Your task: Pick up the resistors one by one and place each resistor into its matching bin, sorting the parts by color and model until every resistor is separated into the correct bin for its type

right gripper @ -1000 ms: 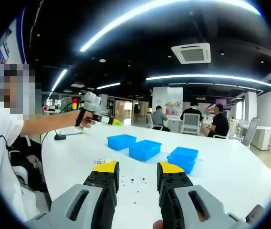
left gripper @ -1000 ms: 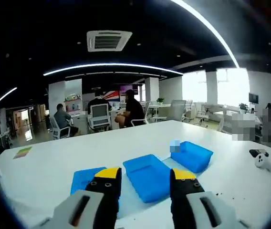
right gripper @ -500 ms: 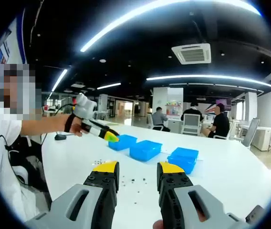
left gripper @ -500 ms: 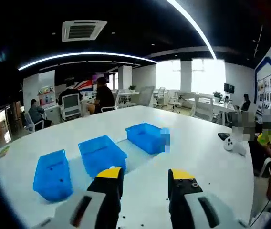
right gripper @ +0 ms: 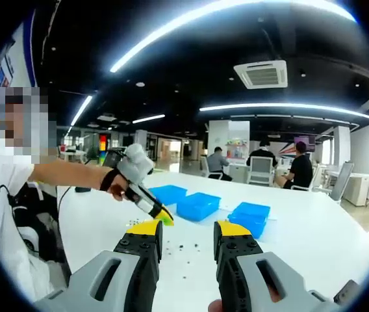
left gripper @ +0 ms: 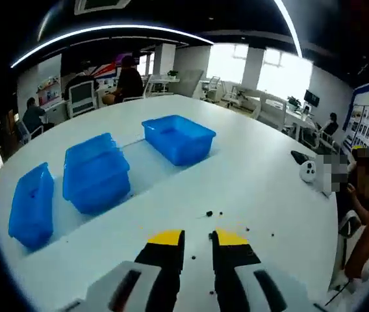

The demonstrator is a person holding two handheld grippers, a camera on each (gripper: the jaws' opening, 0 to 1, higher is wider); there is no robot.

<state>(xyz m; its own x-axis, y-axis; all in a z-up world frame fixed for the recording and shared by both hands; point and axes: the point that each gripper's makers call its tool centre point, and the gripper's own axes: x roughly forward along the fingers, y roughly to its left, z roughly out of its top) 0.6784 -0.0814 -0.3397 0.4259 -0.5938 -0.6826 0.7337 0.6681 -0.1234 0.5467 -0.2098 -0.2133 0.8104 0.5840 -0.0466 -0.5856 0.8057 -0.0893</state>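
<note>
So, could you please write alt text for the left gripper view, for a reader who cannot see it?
The left gripper, jaws nearly closed with nothing between them, points down at small dark resistors scattered on a white table. Three blue bins stand in a row beyond.

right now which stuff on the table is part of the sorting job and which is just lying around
Job:
three blue bins
small dark resistors scattered on the white table
left tool, jaws nearly closed
right tool, open

Just lying about:
white device near the table edge
dark object beside it
</note>
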